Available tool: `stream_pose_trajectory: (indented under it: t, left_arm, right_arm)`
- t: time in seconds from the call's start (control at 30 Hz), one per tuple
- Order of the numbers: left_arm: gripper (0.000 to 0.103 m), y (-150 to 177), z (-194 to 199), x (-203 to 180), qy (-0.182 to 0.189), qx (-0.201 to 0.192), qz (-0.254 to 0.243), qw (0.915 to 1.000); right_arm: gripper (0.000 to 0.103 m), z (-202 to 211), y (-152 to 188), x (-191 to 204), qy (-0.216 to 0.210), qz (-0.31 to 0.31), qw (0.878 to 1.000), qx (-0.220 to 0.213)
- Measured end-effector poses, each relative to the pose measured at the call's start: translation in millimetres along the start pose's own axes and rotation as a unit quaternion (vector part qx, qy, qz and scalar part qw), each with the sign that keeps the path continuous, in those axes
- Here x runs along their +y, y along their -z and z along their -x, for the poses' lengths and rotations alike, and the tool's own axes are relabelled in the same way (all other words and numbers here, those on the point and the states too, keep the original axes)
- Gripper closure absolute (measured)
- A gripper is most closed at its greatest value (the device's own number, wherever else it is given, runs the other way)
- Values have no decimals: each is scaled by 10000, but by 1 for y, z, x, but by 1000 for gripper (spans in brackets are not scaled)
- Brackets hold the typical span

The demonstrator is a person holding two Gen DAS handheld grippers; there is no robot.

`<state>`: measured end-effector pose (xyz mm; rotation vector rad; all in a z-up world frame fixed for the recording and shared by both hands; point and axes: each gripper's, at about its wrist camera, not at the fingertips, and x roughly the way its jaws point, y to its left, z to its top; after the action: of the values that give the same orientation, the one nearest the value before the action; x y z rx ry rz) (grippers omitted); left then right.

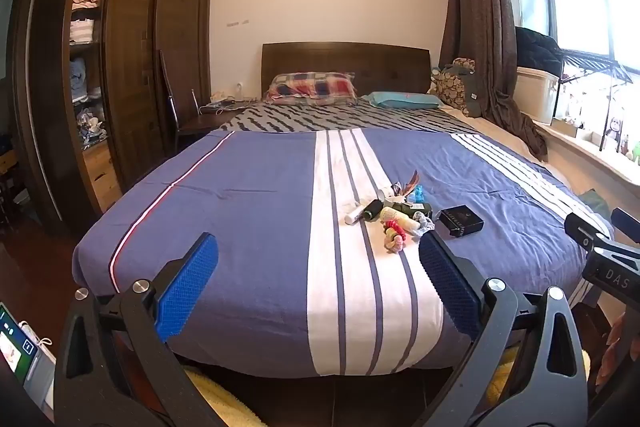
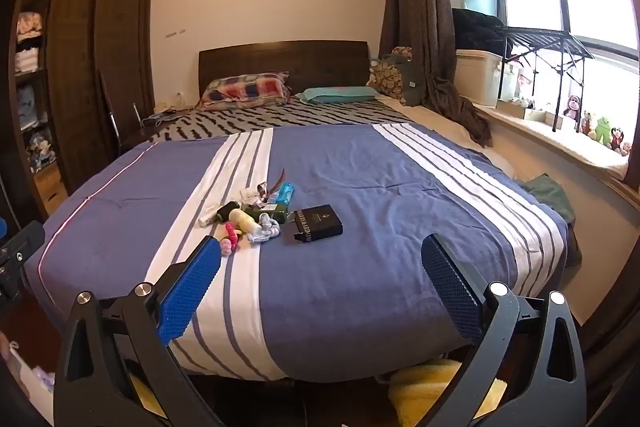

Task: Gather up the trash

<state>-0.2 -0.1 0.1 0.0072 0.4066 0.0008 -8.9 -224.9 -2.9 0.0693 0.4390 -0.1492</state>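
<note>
A cluster of small items point(image 2: 256, 213) lies on the bed point(image 2: 380, 195), toward its foot. A box point(image 2: 318, 223) lies just right of the cluster. Two pillows point(image 2: 248, 89) lie at the headboard point(image 2: 280, 57) behind. A wardrobe point(image 2: 92, 59) stands left of the bed; a window sill point(image 2: 560, 143) runs along its right.

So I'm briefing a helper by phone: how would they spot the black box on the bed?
Find the blue bedspread with white stripes. A small heap of clutter sits mid-bed. The black box lies at its window side: the only flat, dark rectangular item, with pale lettering.
</note>
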Motion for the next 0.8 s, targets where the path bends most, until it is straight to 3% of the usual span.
stream_pose_trajectory:
  t: [0.8]
  left_arm:
    - [8, -2, 2, 1, 20, -36, 14, 10000]
  right_arm:
    - [3, 4, -2, -2, 21, 16, 10000, -4]
